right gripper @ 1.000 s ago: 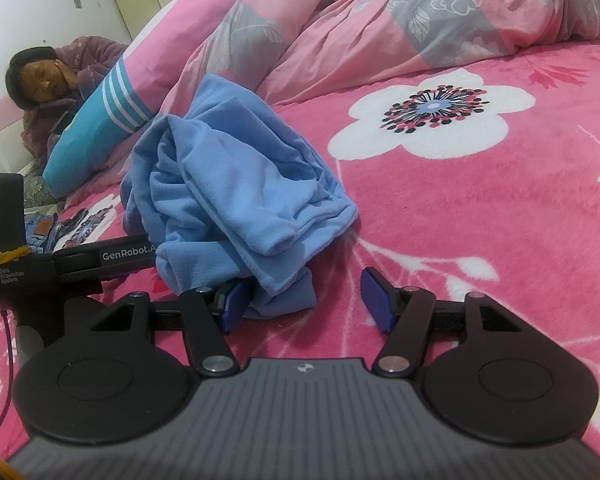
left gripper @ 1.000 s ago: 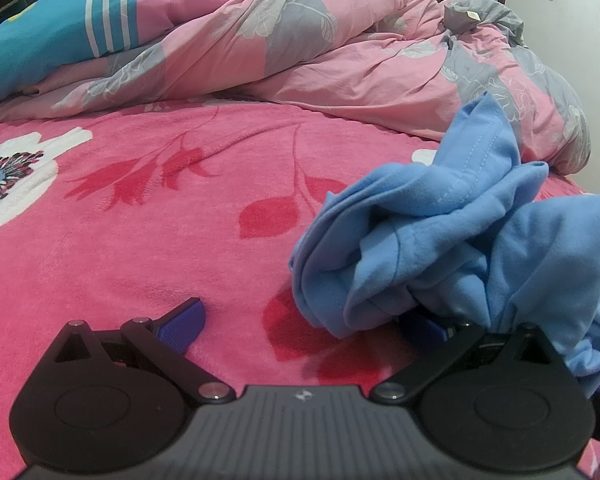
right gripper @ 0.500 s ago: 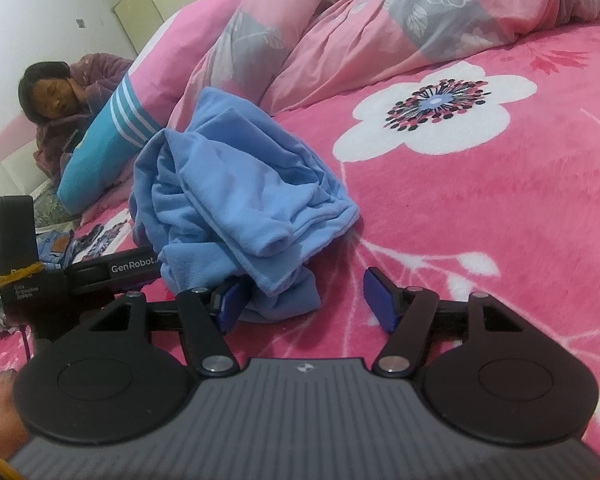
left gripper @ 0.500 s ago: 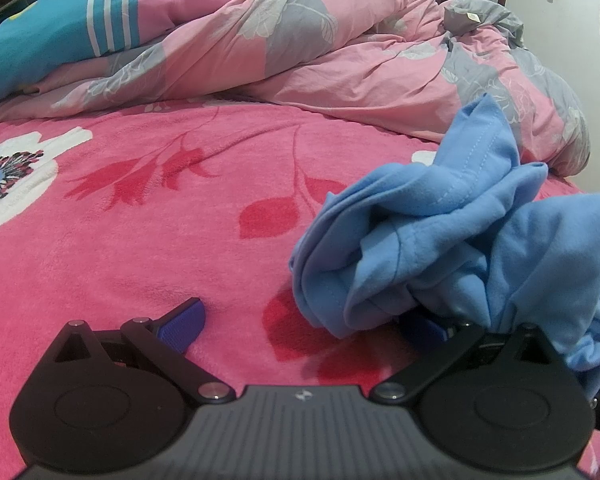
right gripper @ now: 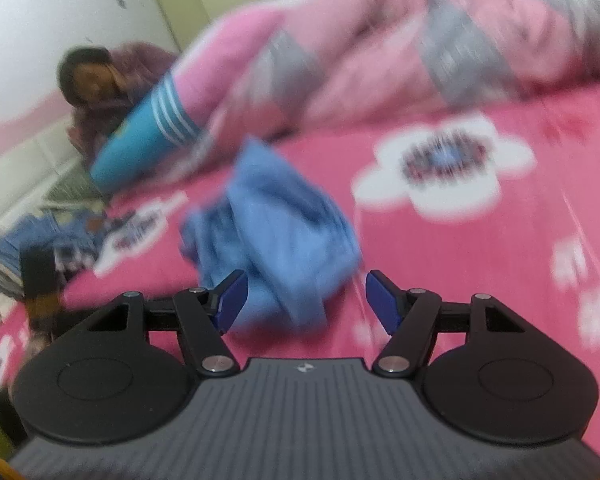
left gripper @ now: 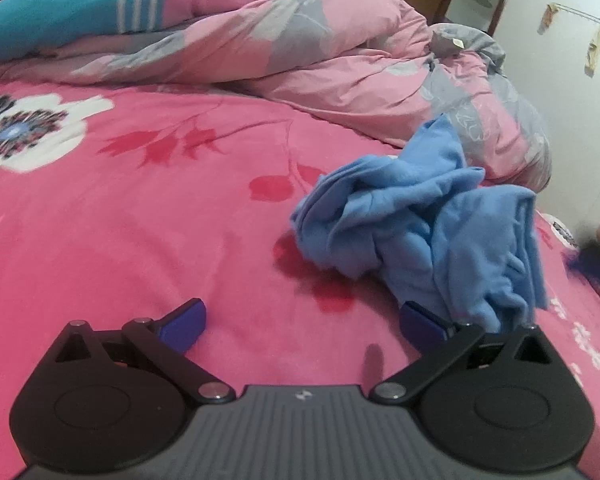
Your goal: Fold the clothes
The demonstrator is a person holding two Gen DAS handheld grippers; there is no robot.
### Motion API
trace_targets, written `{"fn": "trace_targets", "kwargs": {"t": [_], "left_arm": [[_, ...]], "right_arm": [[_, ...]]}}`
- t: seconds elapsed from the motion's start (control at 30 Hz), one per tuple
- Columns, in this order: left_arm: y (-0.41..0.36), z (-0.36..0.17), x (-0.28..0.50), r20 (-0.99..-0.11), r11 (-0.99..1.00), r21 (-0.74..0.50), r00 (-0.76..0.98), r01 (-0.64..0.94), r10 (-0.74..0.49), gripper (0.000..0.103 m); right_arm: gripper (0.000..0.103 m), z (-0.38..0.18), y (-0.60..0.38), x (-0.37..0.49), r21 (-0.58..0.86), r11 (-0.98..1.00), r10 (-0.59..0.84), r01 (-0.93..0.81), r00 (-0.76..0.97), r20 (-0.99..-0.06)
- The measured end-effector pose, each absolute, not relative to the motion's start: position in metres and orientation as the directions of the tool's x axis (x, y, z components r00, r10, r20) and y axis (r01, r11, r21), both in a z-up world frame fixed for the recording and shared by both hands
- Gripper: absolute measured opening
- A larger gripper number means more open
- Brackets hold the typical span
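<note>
A crumpled light-blue fleece garment (left gripper: 424,236) lies in a heap on a bright pink floral bedspread (left gripper: 140,216), unfolded, near a rumpled pink-and-grey quilt (left gripper: 340,60) bunched along the far side of the bed. The left gripper (left gripper: 302,320) hangs low over the bedspread, its blue-padded jaws spread wide and holding nothing; the garment's near edge sits just beside its right-hand pad. In the heavily blurred right wrist view, the right gripper (right gripper: 306,300) is also empty, jaws set apart and edging wider, the blue heap (right gripper: 276,236) lying just beyond the gap between its pads. Whether cloth touches either pad cannot be told. A person (right gripper: 96,92) reclines at the far left edge of the bed beside a teal striped cushion (right gripper: 148,136).
</note>
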State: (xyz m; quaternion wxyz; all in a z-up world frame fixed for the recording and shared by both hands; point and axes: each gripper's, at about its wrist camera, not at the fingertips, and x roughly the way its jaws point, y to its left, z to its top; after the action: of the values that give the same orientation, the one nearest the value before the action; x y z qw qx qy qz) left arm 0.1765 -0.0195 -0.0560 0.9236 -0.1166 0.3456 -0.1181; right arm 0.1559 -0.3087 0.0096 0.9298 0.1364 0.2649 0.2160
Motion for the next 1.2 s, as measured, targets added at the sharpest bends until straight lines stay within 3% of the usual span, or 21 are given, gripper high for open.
{"fn": "trace_targets", "kwargs": {"t": [0.13,0.23,0.3,0.37,0.57,0.87,1.2], "left_arm": [[-0.022,-0.054,0.159,-0.619,0.956,-0.262,0.737,0.129,-0.269,0.103],[-0.023,-0.054,0.151,-0.617,0.959,-0.245,0.740,0.144,-0.268,0.103],[-0.018,-0.054,0.147,-0.612,0.951,-0.269,0.736,0.150,-0.290,0.103],[-0.011,-0.054,0.143,-0.603,0.940,-0.307,0.733,0.151,-0.315,0.103],[0.006,-0.045,0.127,-0.559,0.906,-0.391,0.739,0.166,-0.376,0.103],[-0.005,-0.033,0.074,-0.556,0.910,-0.305,0.724,0.280,-0.409,0.103],[-0.031,-0.007,0.035,-0.511,0.895,-0.236,0.735,0.379,-0.446,0.103]], "right_arm": [[0.065,0.027,-0.281,0.220,0.311,0.853,0.515,-0.419,0.770,-0.377],[0.058,0.016,-0.262,0.271,0.313,0.859,0.510,-0.405,0.735,-0.448],[0.018,0.006,-0.255,0.284,0.357,0.845,0.532,-0.397,0.685,-0.497],[0.014,0.002,-0.251,0.267,0.372,0.830,0.556,-0.415,0.669,-0.493],[0.008,0.011,-0.261,0.172,0.385,0.800,0.598,-0.459,0.658,-0.457],[0.007,0.023,-0.279,0.073,0.504,0.723,0.680,-0.473,0.616,-0.397],[0.007,0.056,-0.340,0.031,0.608,0.657,0.655,-0.446,0.737,-0.167]]}}
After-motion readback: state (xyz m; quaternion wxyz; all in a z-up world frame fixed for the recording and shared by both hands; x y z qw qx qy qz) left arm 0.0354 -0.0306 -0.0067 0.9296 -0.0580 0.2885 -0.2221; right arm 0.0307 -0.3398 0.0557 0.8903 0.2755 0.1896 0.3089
